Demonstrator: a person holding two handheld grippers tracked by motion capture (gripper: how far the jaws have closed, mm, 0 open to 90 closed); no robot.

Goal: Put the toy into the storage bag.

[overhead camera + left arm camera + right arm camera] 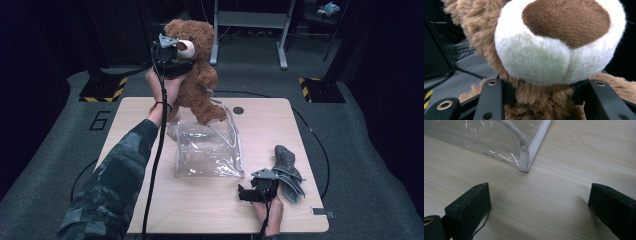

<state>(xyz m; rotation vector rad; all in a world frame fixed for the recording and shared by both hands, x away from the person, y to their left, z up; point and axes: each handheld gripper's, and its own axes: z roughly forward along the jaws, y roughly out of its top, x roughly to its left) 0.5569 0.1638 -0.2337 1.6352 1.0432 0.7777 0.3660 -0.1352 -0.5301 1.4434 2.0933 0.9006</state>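
A brown teddy bear hangs above the far left of the wooden table, its feet over the open mouth of a clear plastic zip bag. My left gripper is shut on the bear's neck. In the left gripper view the two black jaws press into the fur on either side, just under the white muzzle, with the left gripper centred on the neck. My right gripper rests open near the front edge. The right gripper has bare wood between its jaws and faces the bag's white-trimmed corner.
A crumpled grey cloth lies on the table to the right of my right gripper. A round hole sits near the table's far edge. Dark stands and a desk frame stand on the grey floor beyond.
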